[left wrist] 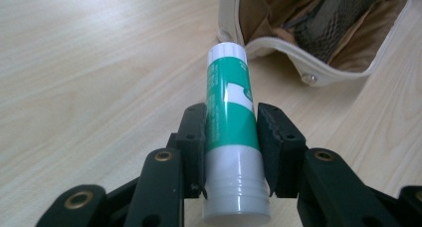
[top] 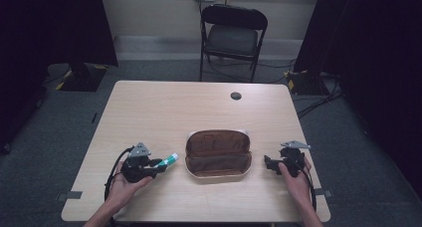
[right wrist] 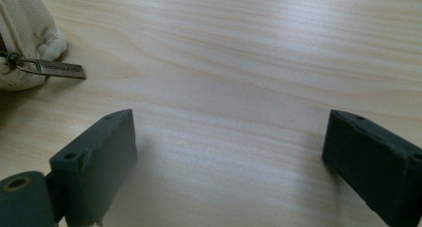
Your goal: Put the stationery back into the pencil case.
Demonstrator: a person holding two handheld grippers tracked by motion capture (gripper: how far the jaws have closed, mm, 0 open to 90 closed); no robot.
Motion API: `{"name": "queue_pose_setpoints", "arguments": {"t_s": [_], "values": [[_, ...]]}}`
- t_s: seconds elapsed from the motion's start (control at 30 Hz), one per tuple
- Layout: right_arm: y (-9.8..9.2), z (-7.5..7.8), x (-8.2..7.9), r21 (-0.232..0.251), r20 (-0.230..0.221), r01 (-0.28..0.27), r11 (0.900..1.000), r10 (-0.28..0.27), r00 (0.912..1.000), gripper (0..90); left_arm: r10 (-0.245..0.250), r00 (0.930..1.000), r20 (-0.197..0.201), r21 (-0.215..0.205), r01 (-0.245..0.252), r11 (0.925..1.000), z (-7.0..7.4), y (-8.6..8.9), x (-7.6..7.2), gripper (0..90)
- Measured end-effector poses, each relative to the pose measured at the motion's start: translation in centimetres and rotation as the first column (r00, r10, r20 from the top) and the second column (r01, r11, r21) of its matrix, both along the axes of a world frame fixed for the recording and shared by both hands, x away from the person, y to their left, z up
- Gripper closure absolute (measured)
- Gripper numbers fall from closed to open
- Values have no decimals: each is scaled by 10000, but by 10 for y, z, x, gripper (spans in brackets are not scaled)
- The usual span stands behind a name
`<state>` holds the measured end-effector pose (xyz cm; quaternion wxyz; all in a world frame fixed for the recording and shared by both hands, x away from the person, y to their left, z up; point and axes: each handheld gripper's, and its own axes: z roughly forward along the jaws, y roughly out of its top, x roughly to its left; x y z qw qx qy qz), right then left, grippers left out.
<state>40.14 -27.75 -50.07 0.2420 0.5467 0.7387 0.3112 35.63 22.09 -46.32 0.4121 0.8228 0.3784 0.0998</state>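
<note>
The left tongs (top: 160,168) sit near the front left of the surface (top: 164,107), clamped on a glue stick (top: 168,161). In the left gripper view the two black jaws press against the stick's (left wrist: 230,132) green-and-white barrel from either side, just above its grey base, which points back toward the camera. The white end points away, toward the pouch (left wrist: 318,33). From the high view the stick juts out of the tongs toward the pouch's (top: 219,154) left end and stops just short of it. Whether the stick touches the surface cannot be told.

The pouch lies open at the middle front of the surface, between the two tongs. It has a pale outer shell and a brown lining, and its mouth faces up. A dark mesh pocket (left wrist: 333,15) shows inside in the left gripper view, and a small metal stud (left wrist: 309,78) sits on the near rim.

The right tongs (top: 269,164) rest at the front right, near the pouch's right end, pointing toward it. In the right gripper view the jaws stand wide apart with bare wood between them and nothing held. The pouch's pale corner (right wrist: 25,33) and its metal zip tab (right wrist: 57,69) lie at the upper left, the tab flat on the wood.

A small dark round grommet (top: 236,95) sits near the far edge of the surface. A black folding chair (top: 232,35) stands beyond it.
</note>
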Motion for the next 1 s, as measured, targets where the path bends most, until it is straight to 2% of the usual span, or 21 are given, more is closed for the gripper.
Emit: {"name": "queue_pose_setpoints", "arguments": {"t_s": [0.3,0.5,0.8,1.0], "values": [[0,0,0,-2,1,-3,10000,3,10000,60,241,9990,378,-537,-220,9983,10,11,-2,658],[0,0,0,6,-6,8,10000,-8,10000,60,490,9964,688,-1225,-403,9916,21,15,-3,658],[0,0,0,6,-7,10,10000,-10,10000,60,418,9918,1206,-1745,-203,9845,44,13,-5,658],[0,0,0,0,-1,-2,10000,2,10000,60,151,9891,1461,-1830,120,9830,55,7,-3,658]]}}
